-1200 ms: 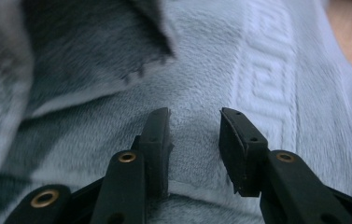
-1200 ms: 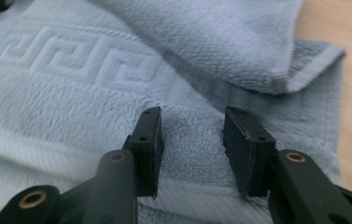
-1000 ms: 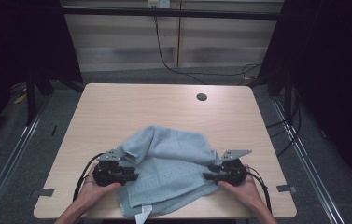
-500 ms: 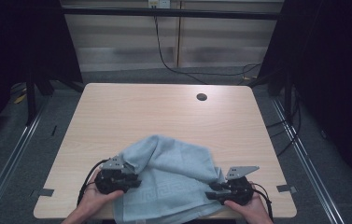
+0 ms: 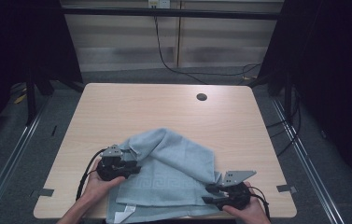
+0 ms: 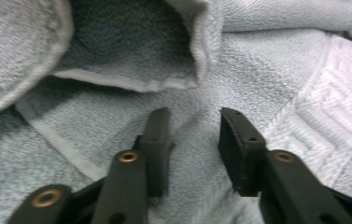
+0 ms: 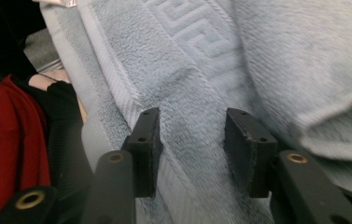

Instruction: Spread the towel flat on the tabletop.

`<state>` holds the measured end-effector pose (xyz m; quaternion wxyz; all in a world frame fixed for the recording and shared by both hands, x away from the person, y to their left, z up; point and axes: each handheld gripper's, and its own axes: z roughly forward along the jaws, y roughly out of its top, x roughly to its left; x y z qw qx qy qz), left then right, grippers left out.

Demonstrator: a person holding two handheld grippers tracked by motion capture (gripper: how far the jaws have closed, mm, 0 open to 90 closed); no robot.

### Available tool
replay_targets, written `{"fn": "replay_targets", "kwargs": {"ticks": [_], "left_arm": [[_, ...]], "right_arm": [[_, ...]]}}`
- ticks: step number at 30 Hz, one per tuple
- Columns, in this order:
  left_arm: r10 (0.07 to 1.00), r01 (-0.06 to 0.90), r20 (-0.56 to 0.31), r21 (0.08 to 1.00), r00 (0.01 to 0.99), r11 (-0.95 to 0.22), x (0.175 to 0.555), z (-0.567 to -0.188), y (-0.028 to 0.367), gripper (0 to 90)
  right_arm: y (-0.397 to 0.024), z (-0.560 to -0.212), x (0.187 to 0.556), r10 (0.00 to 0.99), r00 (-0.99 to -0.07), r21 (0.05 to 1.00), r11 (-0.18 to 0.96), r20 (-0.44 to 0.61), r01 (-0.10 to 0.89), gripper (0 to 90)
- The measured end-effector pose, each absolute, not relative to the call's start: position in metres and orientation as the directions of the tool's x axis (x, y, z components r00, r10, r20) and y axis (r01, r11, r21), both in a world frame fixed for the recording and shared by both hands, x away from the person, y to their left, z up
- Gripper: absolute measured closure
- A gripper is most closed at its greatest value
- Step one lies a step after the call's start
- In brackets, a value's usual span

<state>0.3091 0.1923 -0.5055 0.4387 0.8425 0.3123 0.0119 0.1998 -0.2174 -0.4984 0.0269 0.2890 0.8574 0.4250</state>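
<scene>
Towel (image 5: 171,175) lies rumpled at the near edge of the table (image 5: 164,112), its long side running roughly left to right between the two hands, with its near hem hanging just over the table's front edge. Both grippers sit right at it: the left gripper (image 5: 134,169) at the towel's left border, the right gripper (image 5: 211,192) at its near right corner, so neither hand is clearly nearer. In the left gripper view the jaws stand apart, having just opened a little, with flat cloth under the gap (image 6: 194,140) and nothing pinched; a folded-over flap lies just ahead of them. In the right gripper view the jaws are also parted and have just widened (image 7: 192,140), straddling the ribbed hem band without pressing on it. Any next grab would likely turn on that hem running lengthwise between the right jaws. The cloth is pale blue-grey terry, soft and looped, with a woven key-pattern band and a small white label near the front edge. The table is light wood grain with a dark round hole (image 5: 201,97) at the far side
</scene>
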Motion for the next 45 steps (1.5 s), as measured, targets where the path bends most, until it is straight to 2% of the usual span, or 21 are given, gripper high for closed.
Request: {"fn": "replay_targets", "kwargs": {"ticks": [2, 4, 8, 12, 13, 14, 18, 22, 26, 28, 32, 38, 39, 40, 43, 45], "left_arm": [[0.537, 0.512, -0.248, 0.746, 0.806, -0.425, 0.306, -0.502, 0.194, 62.2], [0.488, 0.502, -0.284, 0.764, 0.826, -0.405, 0.298, -0.496, 0.198, 62.7], [0.408, 0.461, -0.284, 0.769, 0.868, -0.444, 0.276, -0.490, 0.202, 62.0], [0.411, 0.431, -0.226, 0.738, 0.883, -0.520, 0.259, -0.499, 0.194, 50.7], [0.405, 0.424, -0.222, 0.739, 0.887, -0.524, 0.258, -0.499, 0.193, 44.6], [0.393, 0.416, -0.220, 0.740, 0.893, -0.529, 0.256, -0.500, 0.188, 42.0], [0.380, 0.407, -0.219, 0.739, 0.899, -0.537, 0.254, -0.499, 0.186, 36.3], [0.341, 0.390, -0.240, 0.776, 0.909, -0.495, 0.250, -0.492, 0.185, 38.0], [0.298, 0.355, -0.225, 0.780, 0.928, -0.516, 0.245, -0.491, 0.177, 38.0], [0.278, 0.334, -0.211, 0.772, 0.937, -0.541, 0.242, -0.491, 0.172, 36.4], [0.252, 0.304, -0.188, 0.755, 0.949, -0.581, 0.238, -0.494, 0.167, 35.1], [0.259, 0.290, -0.161, 0.743, 0.952, -0.604, 0.239, -0.497, 0.166, 35.5], [0.262, 0.293, -0.162, 0.741, 0.951, -0.604, 0.239, -0.498, 0.166, 36.4], [0.272, 0.283, -0.140, 0.744, 0.952, -0.605, 0.240, -0.498, 0.166, 41.5], [0.332, 0.320, -0.140, 0.746, 0.933, -0.584, 0.248, -0.497, 0.171, 76.8], [0.355, 0.367, -0.192, 0.760, 0.915, -0.536, 0.255, -0.494, 0.178, 84.1]], "right_arm": [[-0.215, -0.499, 0.199, 0.511, -0.838, 0.746, 0.478, 0.194, 0.464, 54.0], [-0.211, -0.498, 0.199, 0.497, -0.846, 0.748, 0.483, 0.193, 0.455, 51.9], [-0.210, -0.503, 0.199, 0.490, -0.854, 0.745, 0.502, 0.174, 0.439, 49.6], [-0.210, -0.503, 0.200, 0.507, -0.850, 0.743, 0.512, 0.143, 0.431, 63.6], [-0.210, -0.502, 0.202, 0.514, -0.844, 0.738, 0.508, 0.155, 0.444, 71.0], [-0.210, -0.502, 0.204, 0.524, -0.833, 0.734, 0.492, 0.180, 0.469, 73.8], [-0.214, -0.499, 0.208, 0.544, -0.814, 0.741, 0.458, 0.205, 0.492, 74.8], [-0.223, -0.485, 0.214, 0.551, -0.799, 0.788, 0.370, 0.240, 0.492, 75.3], [-0.225, -0.472, 0.217, 0.545, -0.803, 0.824, 0.321, 0.243, 0.467, 79.1], [-0.225, -0.465, 0.219, 0.550, -0.802, 0.835, 0.310, 0.233, 0.455, 82.8], [-0.222, -0.458, 0.225, 0.548, -0.805, 0.842, 0.305, 0.227, 0.445, 83.4], [-0.217, -0.447, 0.241, 0.568, -0.794, 0.855, 0.281, 0.217, 0.435, 85.4], [-0.217, -0.446, 0.245, 0.574, -0.788, 0.860, 0.268, 0.220, 0.435, 85.4], [-0.216, -0.444, 0.248, 0.577, -0.785, 0.863, 0.258, 0.223, 0.435, 85.5], [-0.213, -0.444, 0.259, 0.581, -0.780, 0.863, 0.249, 0.230, 0.440, 85.6], [-0.211, -0.446, 0.265, 0.590, -0.773, 0.858, 0.248, 0.234, 0.449, 85.7]]}}
